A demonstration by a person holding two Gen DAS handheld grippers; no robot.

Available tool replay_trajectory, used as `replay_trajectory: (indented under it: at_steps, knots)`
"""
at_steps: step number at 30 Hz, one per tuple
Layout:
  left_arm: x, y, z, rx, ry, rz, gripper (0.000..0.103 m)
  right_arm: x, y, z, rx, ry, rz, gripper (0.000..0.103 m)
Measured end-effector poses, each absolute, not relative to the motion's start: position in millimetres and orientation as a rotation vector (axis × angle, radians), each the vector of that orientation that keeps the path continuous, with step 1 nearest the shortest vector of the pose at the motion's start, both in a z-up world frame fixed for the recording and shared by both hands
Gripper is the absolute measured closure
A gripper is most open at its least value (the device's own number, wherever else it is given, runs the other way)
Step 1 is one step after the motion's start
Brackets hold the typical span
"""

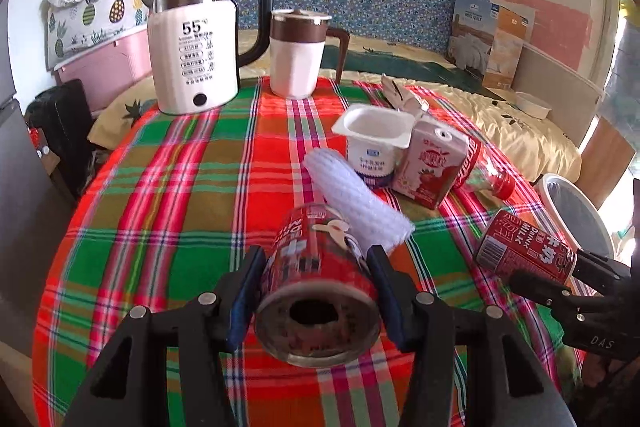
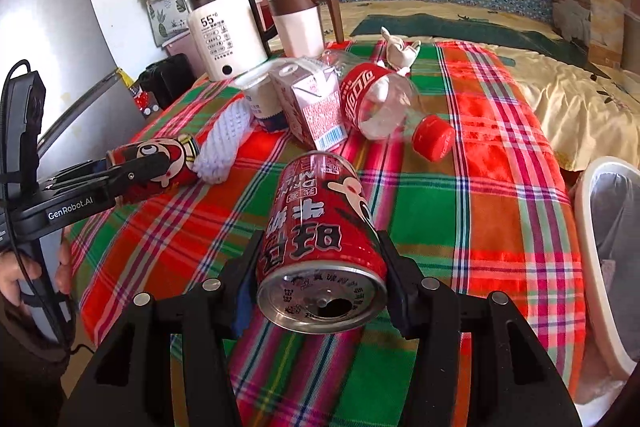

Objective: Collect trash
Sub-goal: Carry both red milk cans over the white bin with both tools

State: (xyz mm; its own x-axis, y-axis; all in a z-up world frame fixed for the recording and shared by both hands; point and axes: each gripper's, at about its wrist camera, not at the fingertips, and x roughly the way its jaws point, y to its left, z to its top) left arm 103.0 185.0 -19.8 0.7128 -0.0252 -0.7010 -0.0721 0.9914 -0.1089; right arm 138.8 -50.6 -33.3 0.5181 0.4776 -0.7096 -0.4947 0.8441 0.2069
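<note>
left gripper (image 1: 316,291): its fingers (image 1: 246,291) are clamped on the sides of a red milk can (image 1: 316,287), opened top towards the camera, held clear above the plaid bench (image 1: 168,195).
right gripper (image 2: 320,279): its fingers (image 2: 394,275) press on a second red milk can (image 2: 320,247), also lifted off the cloth, pull-tab end nearest the camera.
foam sleeve (image 1: 356,199): white, lying just beyond the left fingers, its near end beside the can's far end.
yogurt cup (image 1: 374,143): upright and open, further out past the foam sleeve.
strawberry milk carton (image 1: 428,167): beside the yogurt cup, ahead and right of the left fingers.
cola bottle (image 2: 384,107): on its side with a red cap, straight beyond the right fingers' can.
trash bin (image 2: 600,251): white rim, lined, off the bench edge to the right of the right fingers.
kettle (image 1: 192,43): at the far side of the bench, with a white mug (image 1: 298,55) next to it.
</note>
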Motion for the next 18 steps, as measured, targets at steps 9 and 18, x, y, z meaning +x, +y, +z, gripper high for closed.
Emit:
replay_trajectory:
  at_steps: [9,18]
  knots:
    - [109,184,-38,-0.147,0.845,0.014,0.050,147,-45,-42,-0.030,0.901,0.561,0.049]
    - [111,178,-43,-0.133,0.861,0.006,0.050,149,-43,-43,-0.033,0.892,0.529,0.050]
